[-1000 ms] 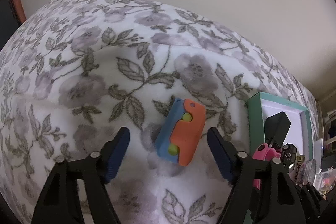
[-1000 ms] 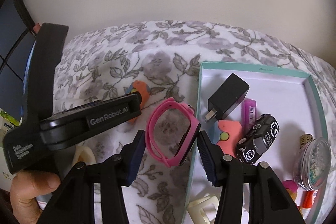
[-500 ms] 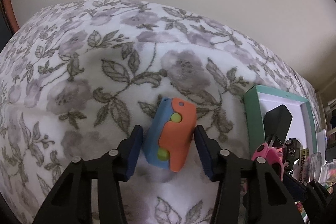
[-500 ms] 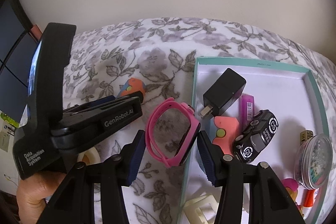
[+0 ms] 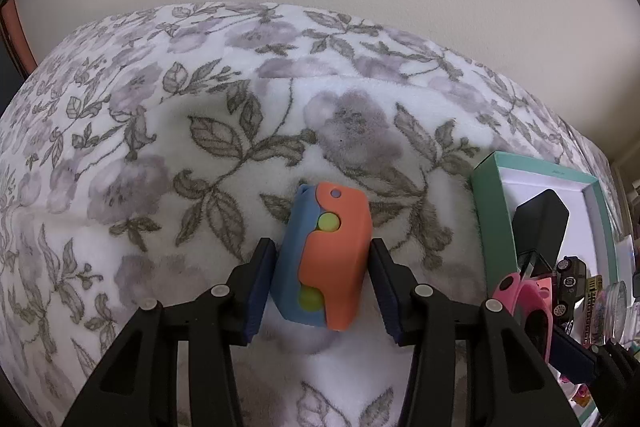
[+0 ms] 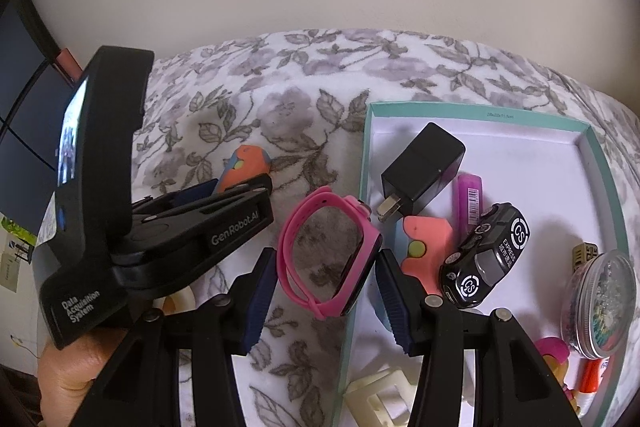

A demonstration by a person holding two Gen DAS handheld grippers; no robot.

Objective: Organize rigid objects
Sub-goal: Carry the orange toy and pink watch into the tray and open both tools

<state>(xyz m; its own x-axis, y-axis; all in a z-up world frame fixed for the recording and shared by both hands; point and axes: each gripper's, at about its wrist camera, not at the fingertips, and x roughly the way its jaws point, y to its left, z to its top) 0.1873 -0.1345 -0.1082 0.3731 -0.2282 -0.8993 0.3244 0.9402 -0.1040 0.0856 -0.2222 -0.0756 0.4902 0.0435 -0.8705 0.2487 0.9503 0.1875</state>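
Black plastic left gripper (image 6: 224, 187) body, white "GenRobot.AI" lettering, navy ribbed fingers (image 5: 258, 287), silver screws, bare-skinned hand (image 6: 76, 367)

- Second orange-and-blue toy (image 6: 424, 247): near end hidden behind right finger.
- Cream plastic piece (image 6: 380, 401): cut off by bottom edge.
- Toy car (image 5: 570, 281): mostly hidden behind pink watch (image 5: 532, 307).

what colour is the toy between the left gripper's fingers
Orange and blue toy with yellow-green dots, held in the left gripper; the left wrist view shows it best.
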